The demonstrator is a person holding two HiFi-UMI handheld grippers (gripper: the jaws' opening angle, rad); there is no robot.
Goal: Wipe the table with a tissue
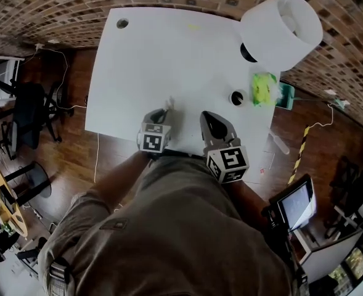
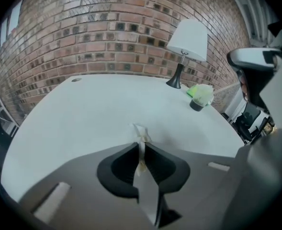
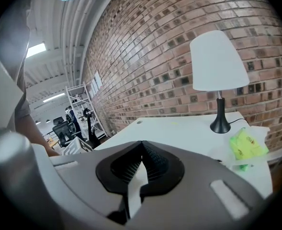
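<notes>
Tissue (image 2: 141, 138) clamped in left claw (image 1: 164, 111) at near edge of white worktop (image 1: 169, 54), right claw (image 1: 211, 121) clenched empty, held just to its right.

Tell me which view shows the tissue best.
The left gripper view: the tissue is seen close up, pinched between the left gripper's jaws, its crumpled tip sticking out over the table. The head view shows only a small white scrap at that gripper's tip. The right gripper view does not show it.
</notes>
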